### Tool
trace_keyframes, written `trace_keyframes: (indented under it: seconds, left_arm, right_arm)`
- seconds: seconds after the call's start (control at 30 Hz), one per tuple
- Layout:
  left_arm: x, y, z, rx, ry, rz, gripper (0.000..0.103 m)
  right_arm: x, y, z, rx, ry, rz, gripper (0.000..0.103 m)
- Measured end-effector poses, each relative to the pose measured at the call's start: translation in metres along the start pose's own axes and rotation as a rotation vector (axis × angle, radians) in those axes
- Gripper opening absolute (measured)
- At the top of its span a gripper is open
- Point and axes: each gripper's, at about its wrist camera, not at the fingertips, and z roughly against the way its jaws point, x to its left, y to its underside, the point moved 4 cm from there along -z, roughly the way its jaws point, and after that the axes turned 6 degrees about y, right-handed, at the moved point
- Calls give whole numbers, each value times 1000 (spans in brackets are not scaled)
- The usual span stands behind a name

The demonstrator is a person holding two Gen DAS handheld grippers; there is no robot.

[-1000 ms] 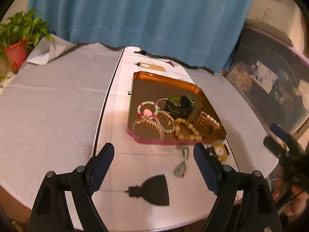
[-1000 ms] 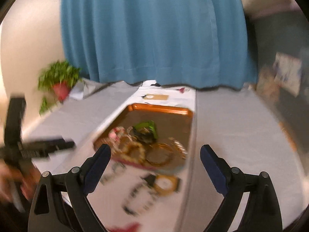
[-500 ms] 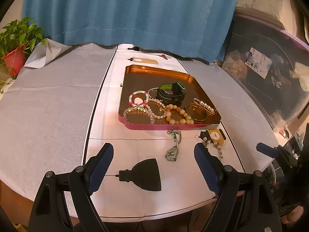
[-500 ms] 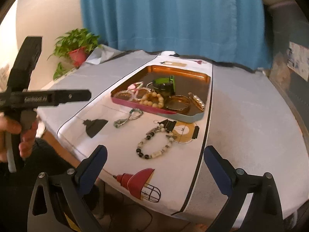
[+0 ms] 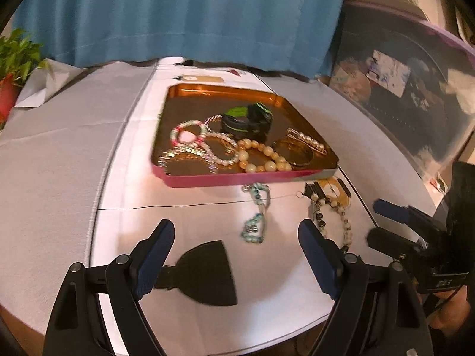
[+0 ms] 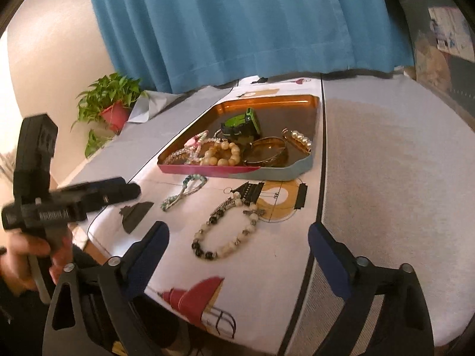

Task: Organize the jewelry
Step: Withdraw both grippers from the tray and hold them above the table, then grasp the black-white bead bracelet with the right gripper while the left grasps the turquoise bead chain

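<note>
Right wrist view shows the right gripper [image 6: 237, 246] wide apart and empty, its jaws having just narrowed a little, poised above the stone bracelet [image 6: 226, 231] lying on the printed cloth [image 6: 267, 255] just in front of the tray [image 6: 237, 175]. The left gripper [image 5: 236, 247] is also wide and empty, aimed at the turquoise bracelet [image 5: 256, 215], which lies on the cloth near the tray's pink edge. I judge this the approach to the two loose pieces; the tray already holds beads, a bangle, a pearl clip and a green watch [image 5: 248, 120]. Next each gripper must come down over a strand and close on it. Nothing blocks either piece, though the two grippers work close together. A plant [image 6: 111, 105] stands well apart.
</note>
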Motion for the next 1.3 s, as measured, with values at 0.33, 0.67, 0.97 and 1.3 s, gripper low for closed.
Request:
trace_keyframes:
  seconds: [0.33,0.67,0.97,1.3]
  left_arm:
    - [-23,-7,-46,41,30,-73,36]
    - [-8,-2,-42,23,112,-25,5]
    - [4,23,-9,46,146,75,3]
    - [-4,23,-13,46,50,-30,14]
  right_arm:
    - [11,4,-26,3,109,113,33]
    - [23,9,-27,-9,177,229,25]
    - [14,14,-10,9,199,204,8]
    - [18,16,0,2,207,210,9]
